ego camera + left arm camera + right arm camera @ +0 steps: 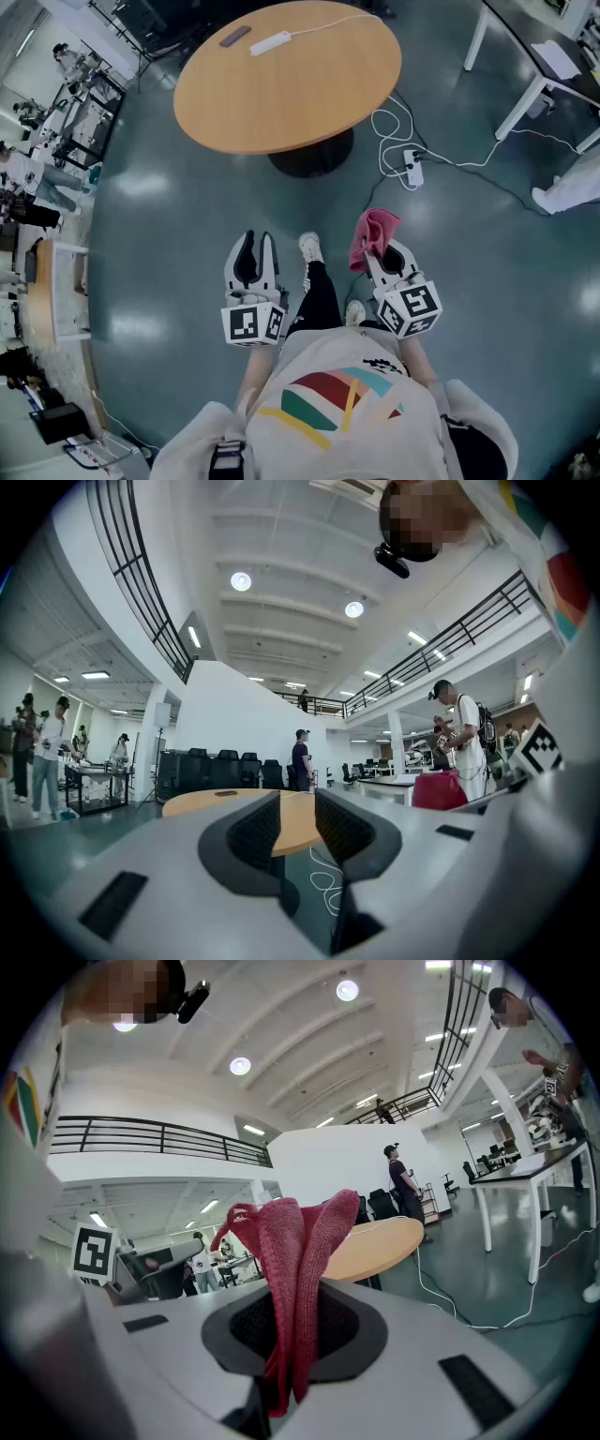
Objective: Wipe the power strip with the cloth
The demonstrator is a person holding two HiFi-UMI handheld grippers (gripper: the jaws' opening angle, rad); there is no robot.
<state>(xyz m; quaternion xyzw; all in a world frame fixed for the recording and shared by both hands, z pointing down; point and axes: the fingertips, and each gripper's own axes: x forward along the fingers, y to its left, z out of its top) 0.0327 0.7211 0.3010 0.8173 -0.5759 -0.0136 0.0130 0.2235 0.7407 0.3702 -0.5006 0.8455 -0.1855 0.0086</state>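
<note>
A white power strip lies on the far side of the round wooden table, and its cable runs off to the right. Both grippers hang low over the floor, well short of the table. My right gripper is shut on a red cloth; in the right gripper view the cloth stands up folded out of the pinched jaws of the gripper. My left gripper is open with nothing between its jaws. In its own view the left gripper points at the table.
A small dark flat object lies near the strip on the table. A second power strip with coiled white cable lies on the floor by the table's black pedestal. White desks stand at the right. People and benches are at the left.
</note>
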